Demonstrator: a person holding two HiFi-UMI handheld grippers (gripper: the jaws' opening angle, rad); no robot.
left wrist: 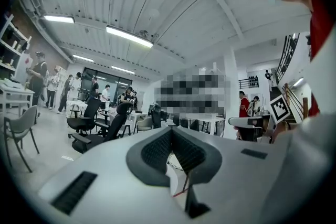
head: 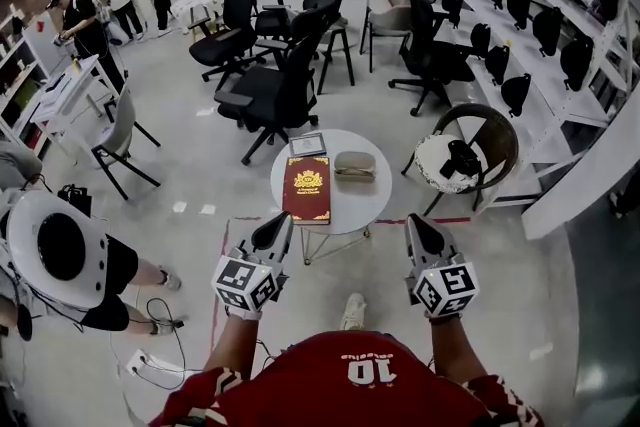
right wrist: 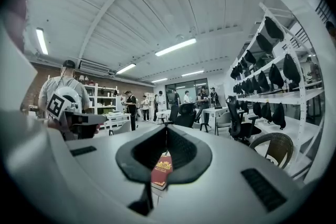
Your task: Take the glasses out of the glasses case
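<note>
Office chairs (head: 270,95) ring a round white table (head: 352,207) where the glasses case (head: 354,165) lies beside a red book (head: 308,187), beyond both sets of fingertips. The left gripper (head: 280,225) and right gripper (head: 417,227) hover short of it, fingers clenched together on nothing.
</note>
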